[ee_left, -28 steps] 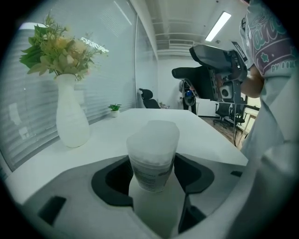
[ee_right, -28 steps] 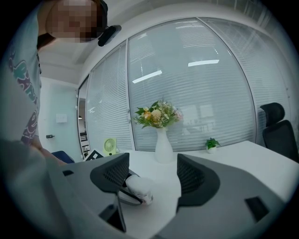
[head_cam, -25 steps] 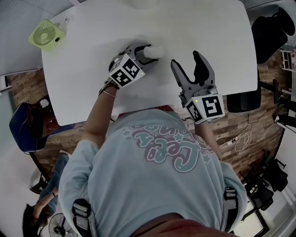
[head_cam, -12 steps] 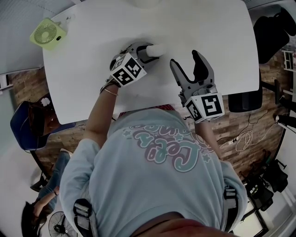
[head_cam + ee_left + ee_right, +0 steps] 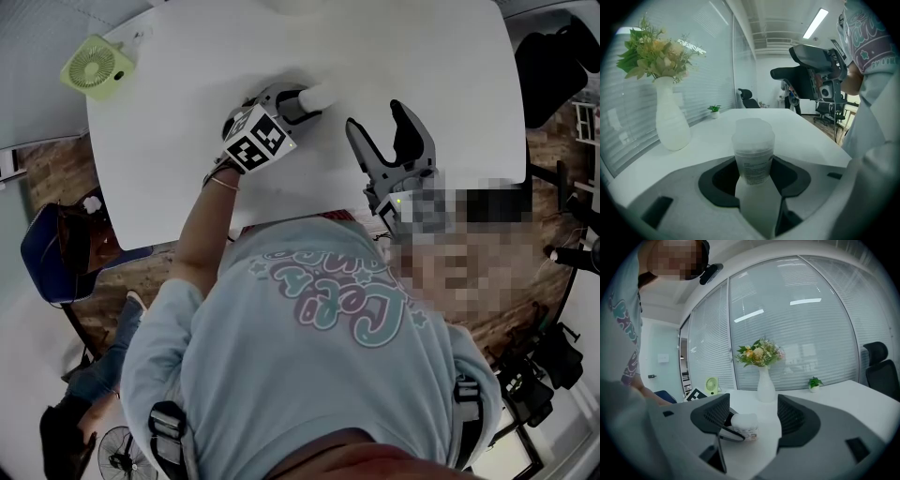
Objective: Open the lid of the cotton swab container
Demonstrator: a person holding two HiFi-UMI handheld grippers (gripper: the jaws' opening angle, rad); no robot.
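The cotton swab container (image 5: 317,97) is a small translucent white tub with a lid, upright on the white table (image 5: 441,66). My left gripper (image 5: 298,101) reaches it from the left. In the left gripper view the container (image 5: 753,150) stands between the dark pads (image 5: 719,180), which meet its sides below the lid. These jaws have just been closing on it. My right gripper (image 5: 377,119) hangs open to the right of the container, apart from it, with nothing between its fingers. In the right gripper view the container (image 5: 745,426) sits ahead of the right gripper (image 5: 753,405), with one left jaw around its base.
A white vase of flowers (image 5: 671,119) (image 5: 765,383) stands at the table's far side. A green desk fan (image 5: 96,67) sits at the far left corner, and a small potted plant (image 5: 814,383) at another edge. A black office chair (image 5: 553,66) stands past the table's right end.
The left gripper's jaws have narrowed around the container. Neither hand has shifted noticeably, and the right gripper has stayed open.
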